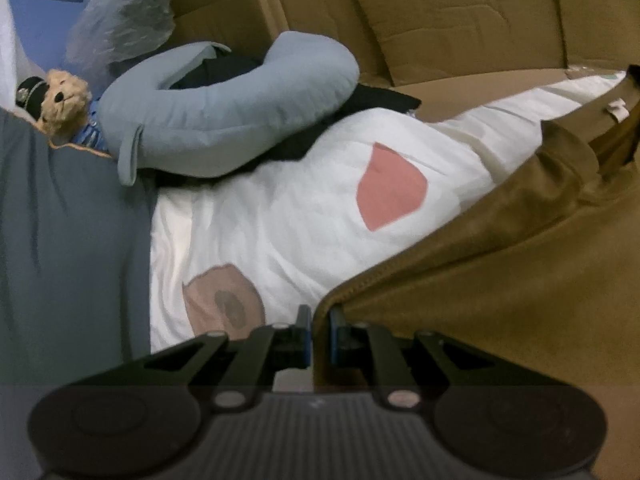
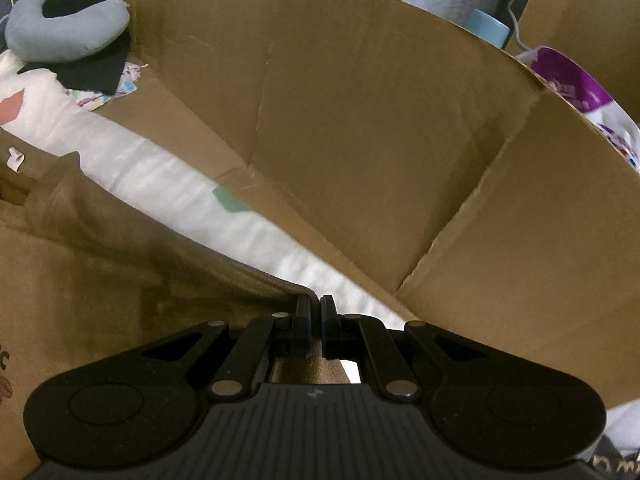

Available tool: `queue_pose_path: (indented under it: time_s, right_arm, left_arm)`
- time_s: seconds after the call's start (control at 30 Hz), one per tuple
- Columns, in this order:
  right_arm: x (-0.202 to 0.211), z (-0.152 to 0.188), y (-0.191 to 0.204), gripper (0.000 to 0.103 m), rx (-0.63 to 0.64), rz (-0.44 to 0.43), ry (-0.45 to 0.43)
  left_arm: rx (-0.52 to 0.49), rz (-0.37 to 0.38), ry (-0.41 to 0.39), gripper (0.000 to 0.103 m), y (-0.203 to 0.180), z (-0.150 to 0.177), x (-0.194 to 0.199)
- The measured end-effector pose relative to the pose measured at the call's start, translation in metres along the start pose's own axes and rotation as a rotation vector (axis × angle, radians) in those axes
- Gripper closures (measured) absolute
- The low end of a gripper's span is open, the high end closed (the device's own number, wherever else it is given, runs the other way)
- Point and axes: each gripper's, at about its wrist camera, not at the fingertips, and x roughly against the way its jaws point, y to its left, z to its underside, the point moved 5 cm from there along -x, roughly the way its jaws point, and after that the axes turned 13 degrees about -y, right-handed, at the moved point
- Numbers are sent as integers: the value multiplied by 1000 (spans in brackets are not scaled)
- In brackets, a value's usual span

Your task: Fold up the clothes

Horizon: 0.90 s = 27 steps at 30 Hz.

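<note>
Closest in the left view, the left gripper (image 1: 319, 326) pinches the brown garment's (image 1: 500, 264) edge, level above a white quilt (image 1: 280, 216). Right view: the right gripper (image 2: 316, 320) clamps the same garment's (image 2: 120, 264) corner beside a cardboard box (image 2: 360, 120).

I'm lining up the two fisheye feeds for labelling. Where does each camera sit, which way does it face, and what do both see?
Left wrist: sits on the left hand-held gripper, looking along its fingers across the white bedding toward the neck pillow; jaws pinch the brown garment.
Right wrist: sits on the right hand-held gripper, facing the cardboard box; jaws pinch the brown garment's edge.
Shared: garment, bedding, neck pillow, cardboard. No hands show.
</note>
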Motion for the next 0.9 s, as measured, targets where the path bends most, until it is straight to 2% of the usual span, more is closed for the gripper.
queue_pose_path:
  time_s: [0.37,0.63,0.9]
  right_arm:
    - [-48,-11,-9,101,6,40,60]
    - [-82,2,-9,101,-26,10,133]
    - [-94,11,-11,100,-95,-15,159]
  left_arm:
    - [-1,24,10,94,4,-28,-39]
    - [23,39,63,93,2,-22,-67]
    - [72,42,105,90,8,-26,-69]
